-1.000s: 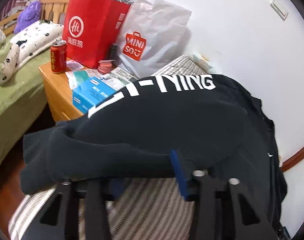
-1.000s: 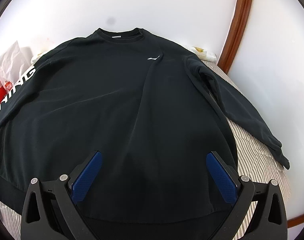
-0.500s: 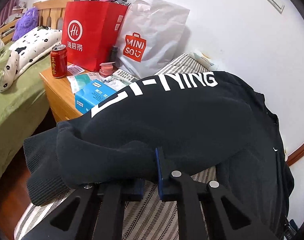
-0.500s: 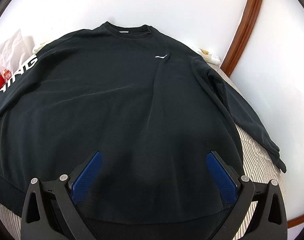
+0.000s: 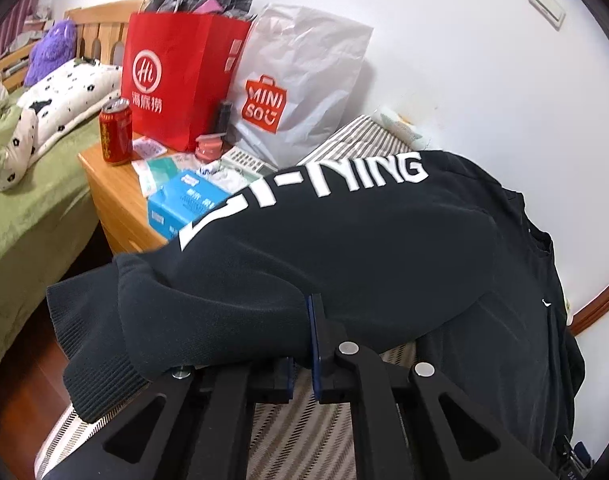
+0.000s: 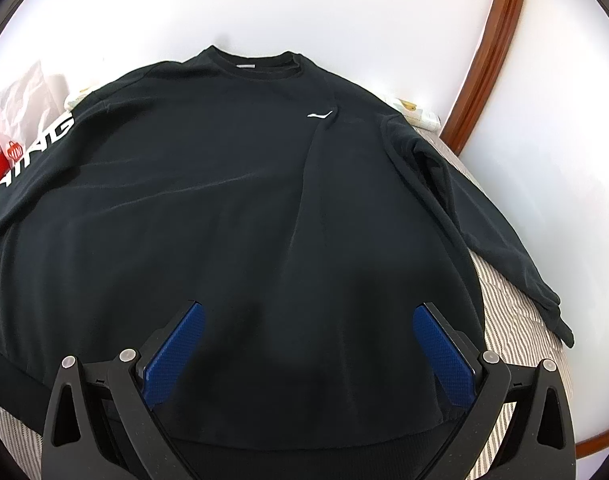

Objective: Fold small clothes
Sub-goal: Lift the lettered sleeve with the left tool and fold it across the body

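the jaws of the left gripper (image 5: 302, 344) are closed on the sleeve of the black long-sleeved sweatshirt with white lettering (image 5: 344, 248), a fold of cloth being pinched between the blue pads near the ribbed cuff (image 5: 84, 332), which hangs out at nine o'clock of the grip. the lettered sleeve is seen running up toward one o'clock, to the body of the garment. the jaws of the right gripper (image 6: 308, 352) are held wide apart, the blue pads (image 6: 174, 352) being set over the lower front of the sweatshirt, with nothing pinched between them; whether the pads touch the cloth cannot be told. the sweatshirt is spread flat, front up, on the grey-and-white striped bedcover (image 6: 516, 320), its collar at twelve o'clock in the right wrist view and its other sleeve laid out toward four o'clock. at ten o'clock of the left gripper a wooden bedside table (image 5: 108, 184) is seen, bearing a light blue tissue box (image 5: 184, 204), a red drink can (image 5: 115, 132), a red paper bag (image 5: 176, 76) and a white crumpled shopping bag (image 5: 300, 84).
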